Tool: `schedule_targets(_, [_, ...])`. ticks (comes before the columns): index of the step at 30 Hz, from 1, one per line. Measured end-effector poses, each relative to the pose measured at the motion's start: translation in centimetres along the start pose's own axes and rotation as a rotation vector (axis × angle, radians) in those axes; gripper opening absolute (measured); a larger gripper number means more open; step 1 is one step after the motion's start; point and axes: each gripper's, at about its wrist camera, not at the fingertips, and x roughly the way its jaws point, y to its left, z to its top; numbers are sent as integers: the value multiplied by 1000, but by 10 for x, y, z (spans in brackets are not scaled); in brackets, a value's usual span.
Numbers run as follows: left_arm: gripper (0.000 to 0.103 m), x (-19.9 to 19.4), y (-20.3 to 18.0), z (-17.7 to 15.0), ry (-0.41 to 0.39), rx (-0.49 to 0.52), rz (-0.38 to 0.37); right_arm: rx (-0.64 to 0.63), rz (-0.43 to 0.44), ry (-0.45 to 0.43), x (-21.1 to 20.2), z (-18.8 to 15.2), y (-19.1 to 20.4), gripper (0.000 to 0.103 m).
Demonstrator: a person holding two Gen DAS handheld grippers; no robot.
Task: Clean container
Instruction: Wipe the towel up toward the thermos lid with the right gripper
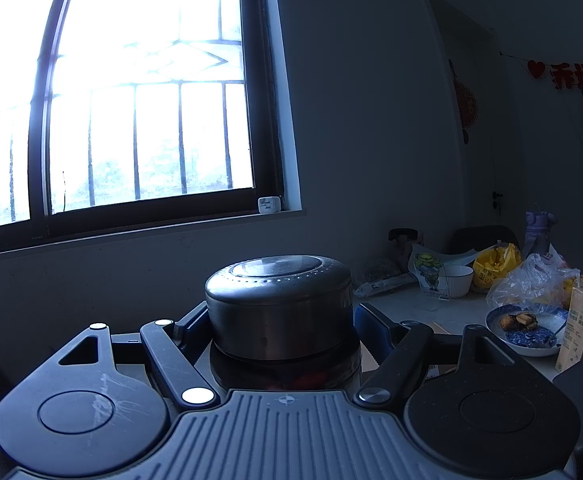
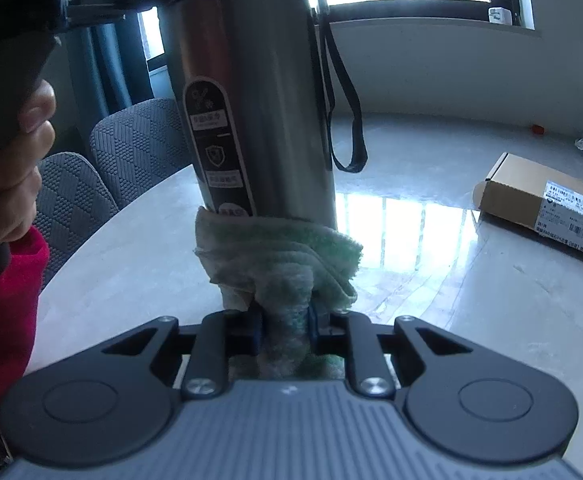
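The landmark is the tall cylindrical brushed-steel flask (image 2: 259, 92), the container of the task. In the right wrist view it stands upright in mid-picture above the pale glossy stone surface (image 2: 451, 280), its top out of the frame.

Left of the flask, at the picture's edge, a person's hand (image 2: 15, 168) with a red sleeve below it grips a dark handle, and behind it two grey quilted fabric chair backs (image 2: 131, 140) stand at the surface's rim. On the flask's front is a long black label, and a thin black carry strap (image 2: 343, 120) hangs in a loop down its right side. Against the flask's lower part lies a folded green and white terry cloth (image 2: 287, 256), touching the steel; the right hand-held gripper (image 2: 283, 328) is clenched on the cloth's tail. Right of the flask a flat brown cardboard box with a white printed label (image 2: 547, 208) lies on the surface, well apart from it.

In the left wrist view the same flask shows only its dark rounded metal lid (image 1: 279, 300), which sits between the jaws of the left hand-held gripper (image 1: 277, 332); they grasp the flask just under the lid. Left of and behind the lid is a bright barred window (image 1: 131, 92). Right of the lid, on the surface, stand a white bowl (image 1: 457, 280), a yellow bag (image 1: 495, 266), a crumpled clear plastic bag (image 1: 531, 280), a blue-patterned plate with food scraps (image 1: 527, 330) and a small beige carton (image 1: 581, 328).
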Motion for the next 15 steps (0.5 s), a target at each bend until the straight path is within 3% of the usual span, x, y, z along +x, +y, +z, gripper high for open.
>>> schedule_targets(15, [77, 0, -1, 1, -1, 0, 2, 39, 4, -312, -59, 34, 2, 20])
